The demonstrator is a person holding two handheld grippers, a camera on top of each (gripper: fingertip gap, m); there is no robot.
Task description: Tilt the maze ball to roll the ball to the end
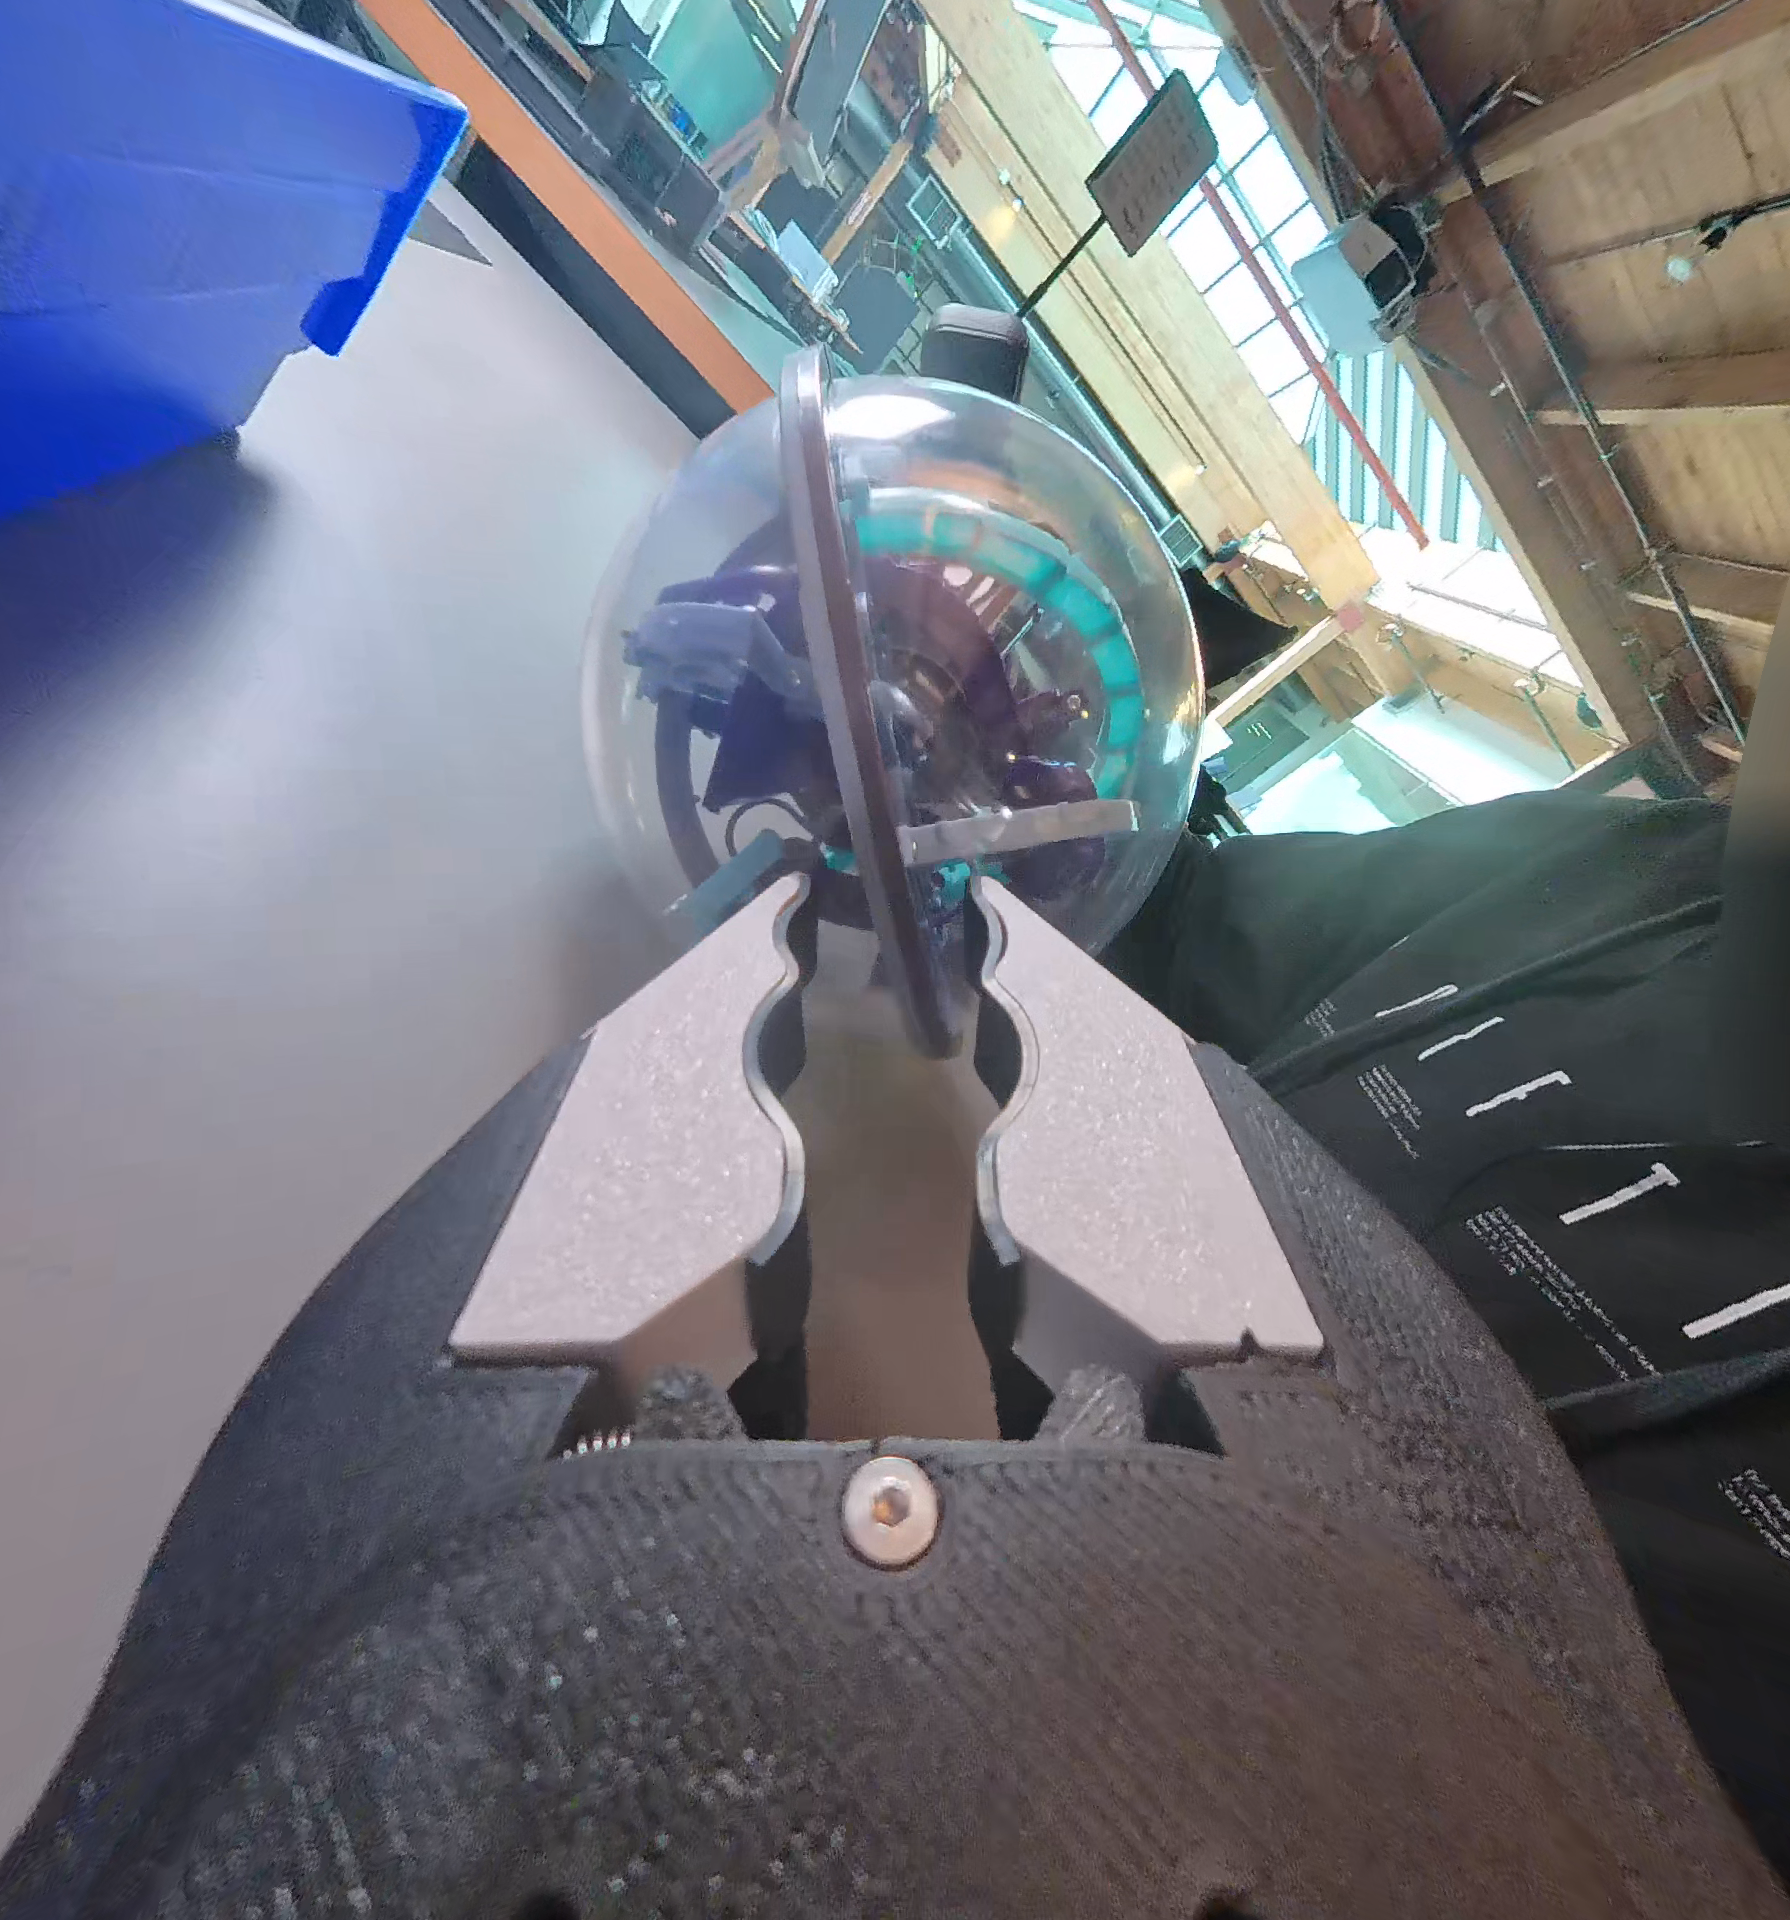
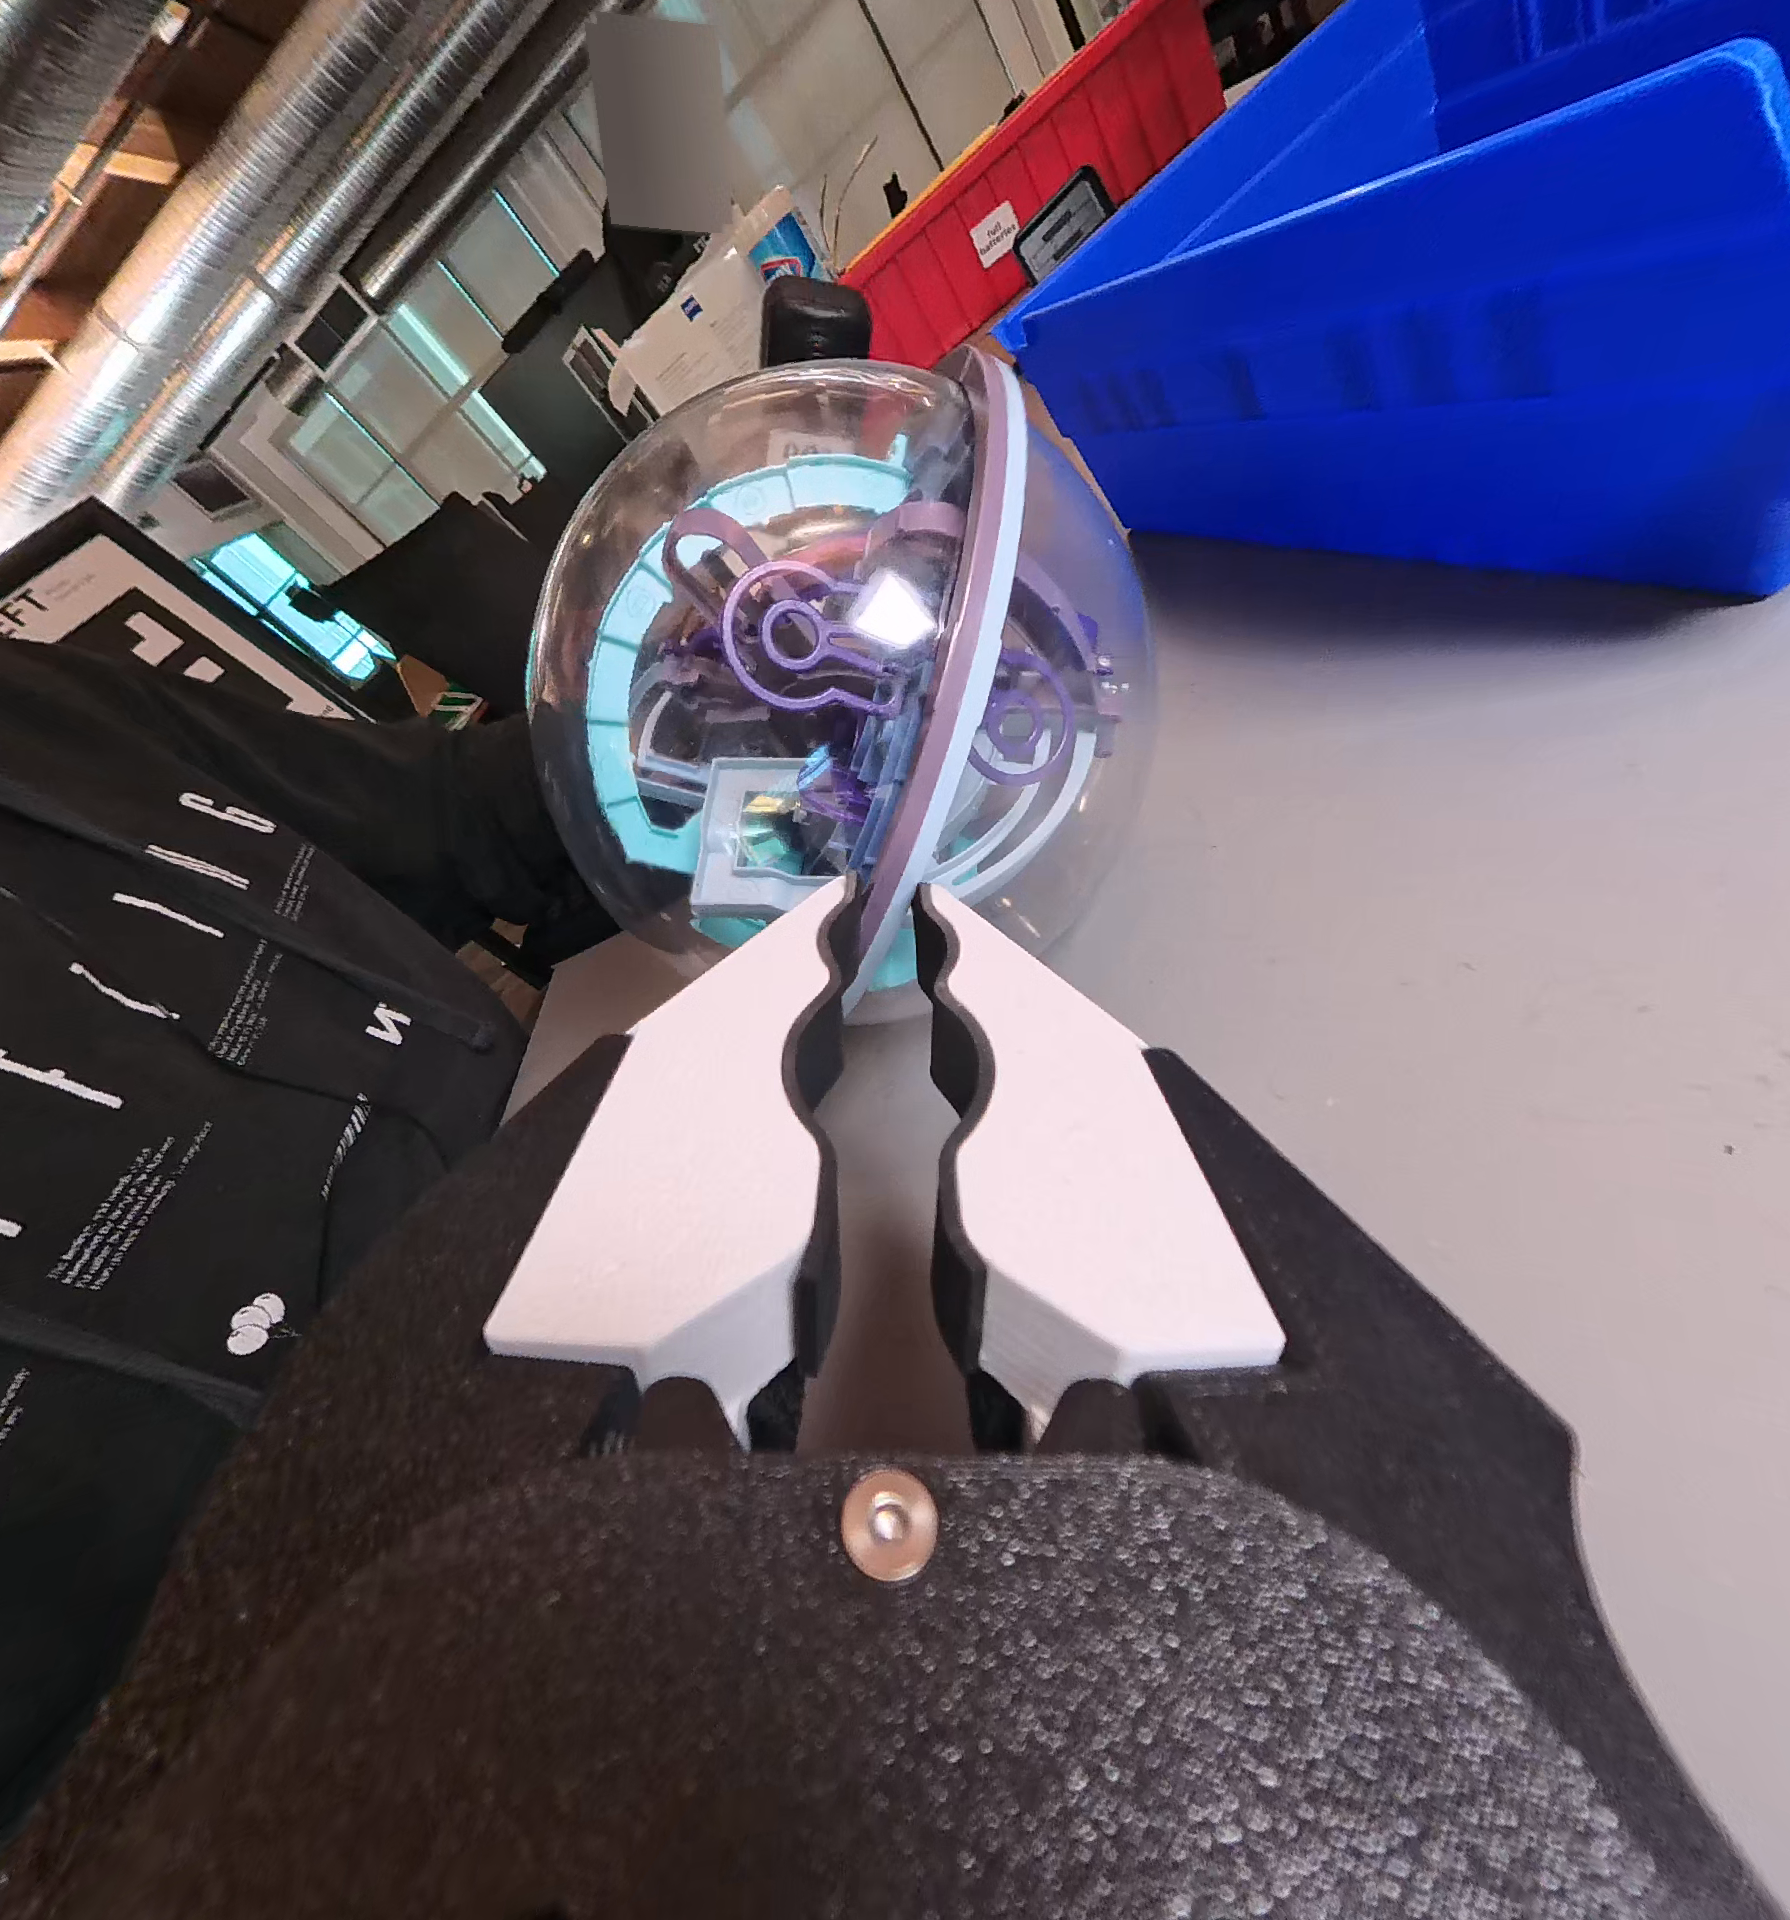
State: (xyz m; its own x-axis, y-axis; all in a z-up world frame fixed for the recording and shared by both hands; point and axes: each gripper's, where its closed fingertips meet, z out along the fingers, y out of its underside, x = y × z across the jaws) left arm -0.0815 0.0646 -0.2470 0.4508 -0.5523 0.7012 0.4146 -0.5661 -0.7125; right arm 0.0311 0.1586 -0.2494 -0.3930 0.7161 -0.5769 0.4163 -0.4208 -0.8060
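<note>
The maze ball (image 1: 891, 665) is up off the grey bench (image 1: 247, 935), caught between my two sets of fingers at opposite sides of its dark equator rim. My left fingers (image 1: 886, 914) stand a little apart, the rim running down between them; it lies close against the right-hand finger (image 1: 995, 935), with a gap on the other side, so I cannot tell whether they truly pinch it. My right fingers (image 2: 886, 904) are nearly together, clamped on the rim where it dips between their dark pads. Inside the clear shell sit teal, purple and grey tracks; the little ball itself I cannot pick out. A blue bin (image 2: 1493, 364) stands on the bench beyond the maze ball, and a red bin (image 2: 1026, 208) farther behind that. A black printed garment (image 2: 143, 1039) lies on the maze ball's other side.
</note>
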